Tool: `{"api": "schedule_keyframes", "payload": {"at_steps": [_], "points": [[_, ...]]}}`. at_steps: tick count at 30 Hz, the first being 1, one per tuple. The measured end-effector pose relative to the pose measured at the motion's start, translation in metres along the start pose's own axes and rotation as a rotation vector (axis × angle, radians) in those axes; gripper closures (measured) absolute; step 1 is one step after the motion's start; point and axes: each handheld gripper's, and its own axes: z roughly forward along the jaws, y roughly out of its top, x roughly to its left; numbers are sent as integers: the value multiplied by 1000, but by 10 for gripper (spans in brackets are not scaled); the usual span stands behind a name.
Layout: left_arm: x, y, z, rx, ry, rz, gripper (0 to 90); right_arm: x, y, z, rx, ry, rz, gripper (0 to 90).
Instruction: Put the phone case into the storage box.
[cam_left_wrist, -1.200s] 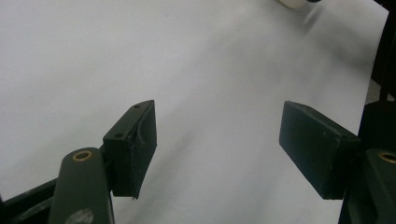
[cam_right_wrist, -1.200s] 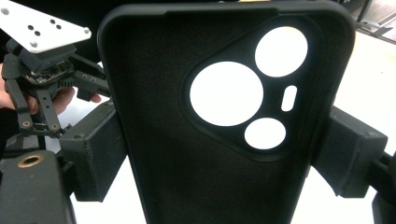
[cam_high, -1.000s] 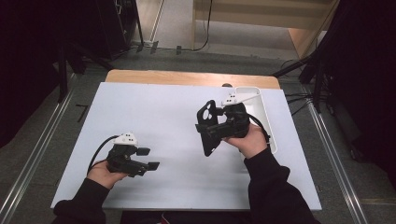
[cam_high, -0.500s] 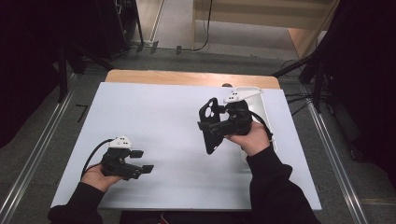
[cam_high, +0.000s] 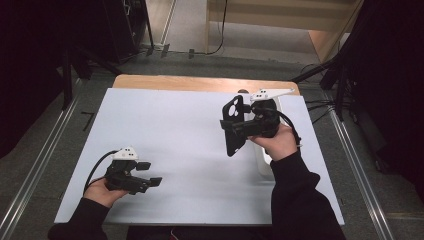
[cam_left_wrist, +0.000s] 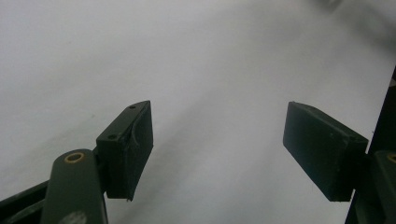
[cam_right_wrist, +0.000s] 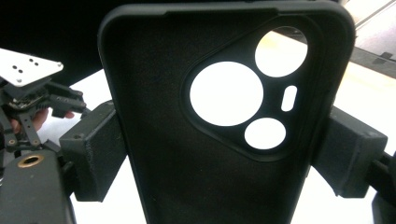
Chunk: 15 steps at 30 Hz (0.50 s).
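A black phone case (cam_right_wrist: 187, 154) with its camera cut-outs near the top stands upright between the jaws of the right tongs (cam_right_wrist: 224, 158), whose two pads press on its long edges; the view looks into the hollow inner side of the case. In the high view the case (cam_high: 233, 125) is held clear above the right half of the white surface (cam_high: 175, 130), its broad face turned toward the left, with the person's right hand (cam_high: 277, 142) wrapped around the body of the tongs. Just beneath that hand a white tray (cam_high: 264, 160) lies along the right edge of the surface. Well apart, at the near left corner, the left tongs (cam_high: 155, 181) rest low over the surface in the person's left hand (cam_high: 102, 190), pointing toward the right. Their jaws stand wide with nothing between them, and in the left gripper view the two dark pads (cam_left_wrist: 130, 144) frame only bare white surface (cam_left_wrist: 210, 70).
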Motion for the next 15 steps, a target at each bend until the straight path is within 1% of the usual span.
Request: {"api": "schedule_keyframes", "payload": {"at_steps": [5, 8, 11, 14, 15], "points": [[0, 0, 0, -7, -2, -1, 240, -6, 2, -8, -18, -21, 12, 120], [0, 1, 0, -10, -4, -3, 240, -9, 2, -14, -28, -43, 26, 120], [-1, 1, 0, -7, -8, 1, 240, -13, 2, -19, -35, -67, 29, 120], [0, 1, 0, -5, -8, 4, 240, -17, 2, -25, -47, -81, 46, 120], [0, 1, 0, -8, -10, 2, 240, -18, 2, -26, -53, -86, 45, 120]]}}
